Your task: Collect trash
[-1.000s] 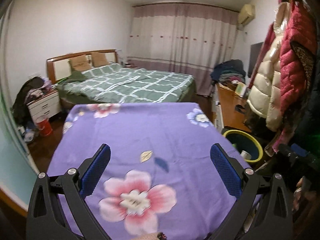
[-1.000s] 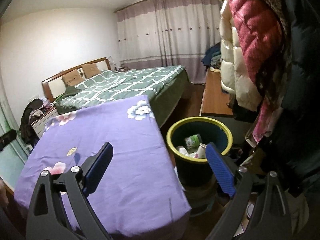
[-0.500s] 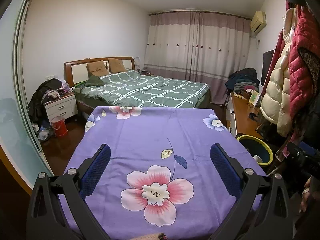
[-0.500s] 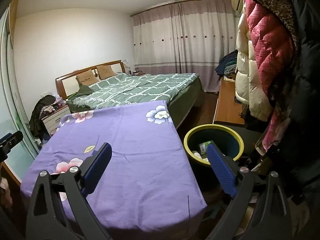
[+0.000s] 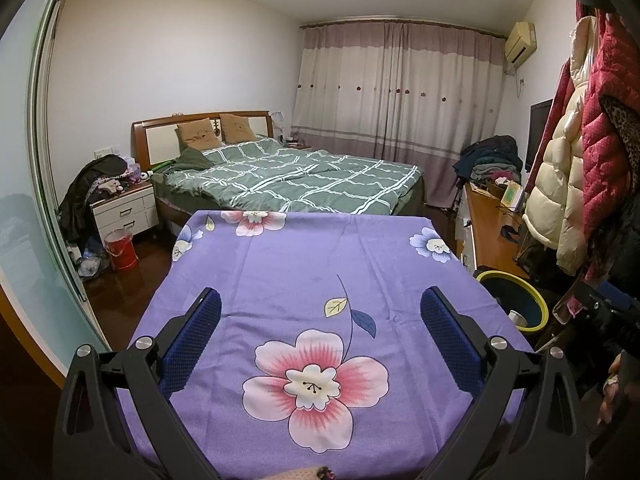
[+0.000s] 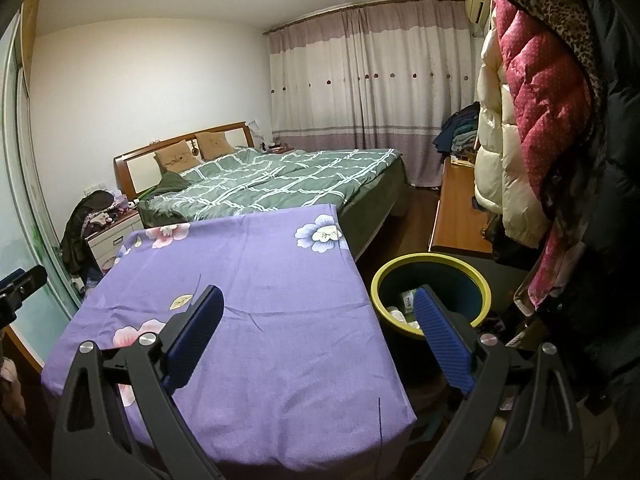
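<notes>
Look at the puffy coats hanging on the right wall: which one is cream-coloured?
The cream puffer jacket, hanging nearer the curtains. The coat beside it, nearer the camera, is a red quilted jacket with a leopard-print lining; the cream one is plain.

Left gripper (image 5: 320, 316) and right gripper (image 6: 318, 314) gape wide, empty.

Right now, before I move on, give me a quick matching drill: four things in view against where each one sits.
Things:
1. trash bin
2. red bucket
3. brown pillows
4. air conditioner

Places:
A. at the bed's headboard
B. high on the wall beside the curtains
C. on the floor by the nightstand
D. beside the purple floral tablecloth, on its right

Pairs: 1-D, 2-C, 3-A, 4-B
</notes>
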`<state>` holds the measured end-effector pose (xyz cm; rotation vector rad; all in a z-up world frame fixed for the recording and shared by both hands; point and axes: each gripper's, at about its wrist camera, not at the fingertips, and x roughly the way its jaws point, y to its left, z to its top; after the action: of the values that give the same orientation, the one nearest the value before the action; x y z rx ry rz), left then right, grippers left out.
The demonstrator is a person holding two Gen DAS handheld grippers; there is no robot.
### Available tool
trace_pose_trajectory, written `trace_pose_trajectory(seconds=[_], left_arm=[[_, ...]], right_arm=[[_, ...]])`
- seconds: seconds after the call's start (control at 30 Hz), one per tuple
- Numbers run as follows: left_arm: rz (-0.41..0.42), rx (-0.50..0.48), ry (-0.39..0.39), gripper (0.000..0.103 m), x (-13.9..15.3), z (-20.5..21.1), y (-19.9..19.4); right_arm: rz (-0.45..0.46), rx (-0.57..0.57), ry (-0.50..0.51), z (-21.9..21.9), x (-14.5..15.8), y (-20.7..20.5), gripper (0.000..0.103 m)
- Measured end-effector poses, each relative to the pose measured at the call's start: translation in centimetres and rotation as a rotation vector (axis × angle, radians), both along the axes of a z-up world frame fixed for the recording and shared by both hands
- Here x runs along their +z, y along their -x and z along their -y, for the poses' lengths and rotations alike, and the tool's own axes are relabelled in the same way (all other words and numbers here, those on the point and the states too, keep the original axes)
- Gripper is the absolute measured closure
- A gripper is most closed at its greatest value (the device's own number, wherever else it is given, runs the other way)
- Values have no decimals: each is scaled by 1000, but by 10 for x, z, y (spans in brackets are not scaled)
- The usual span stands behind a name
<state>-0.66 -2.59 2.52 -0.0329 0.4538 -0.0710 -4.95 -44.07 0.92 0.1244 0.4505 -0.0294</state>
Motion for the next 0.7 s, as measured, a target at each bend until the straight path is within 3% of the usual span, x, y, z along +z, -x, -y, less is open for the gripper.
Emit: trace_pose_trajectory(seconds=[0.7], left_arm=[[-11,-2,-4,5,2,6,0]], right_arm=[[-6,-12,-16,5,-4,-2,12]])
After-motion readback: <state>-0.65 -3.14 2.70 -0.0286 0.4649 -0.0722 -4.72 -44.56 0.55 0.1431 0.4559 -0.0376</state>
